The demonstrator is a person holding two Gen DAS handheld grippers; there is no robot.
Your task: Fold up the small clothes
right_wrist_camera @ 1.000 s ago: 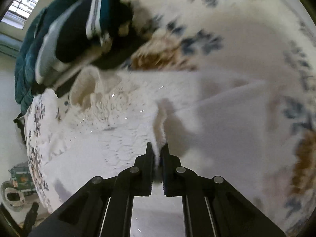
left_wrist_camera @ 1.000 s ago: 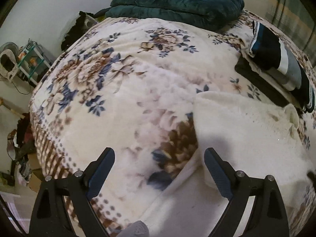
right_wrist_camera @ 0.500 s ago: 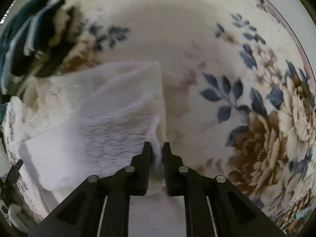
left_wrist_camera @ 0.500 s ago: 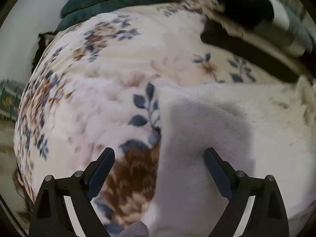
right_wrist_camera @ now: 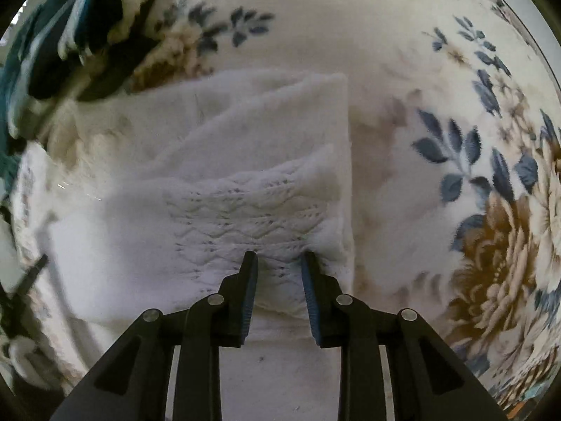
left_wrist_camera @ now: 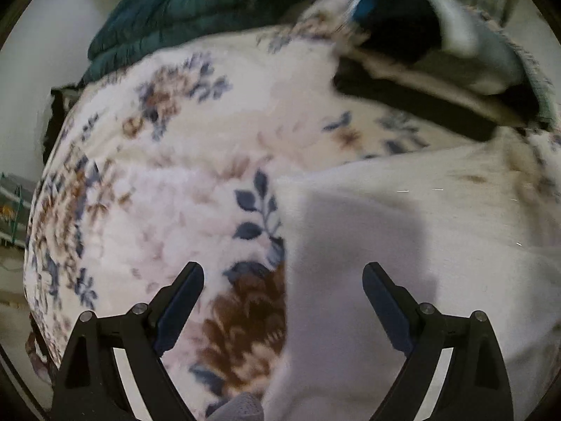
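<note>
White knit garment [right_wrist_camera: 252, 161] lies folded on floral blanket [right_wrist_camera: 455, 112], lace-patterned layer on top at near side, straight folded edge on right. Right gripper [right_wrist_camera: 278, 263] parted, released, 2 fingertips resting on lace layer, nothing pinched. Left gripper [left_wrist_camera: 283, 280] spread wide, empty, hovering over garment's [left_wrist_camera: 403, 245] left edge where it meets blanket [left_wrist_camera: 182, 182]. Stack of dark folded clothes [left_wrist_camera: 431, 45] at far right, beyond garment. Teal quilt [left_wrist_camera: 196, 10] at far end of bed. View blurred.

a home bedroom: floral fleece blanket [left_wrist_camera: 196, 161], teal quilt [left_wrist_camera: 196, 10], stacked folded clothes [left_wrist_camera: 438, 56]
</note>
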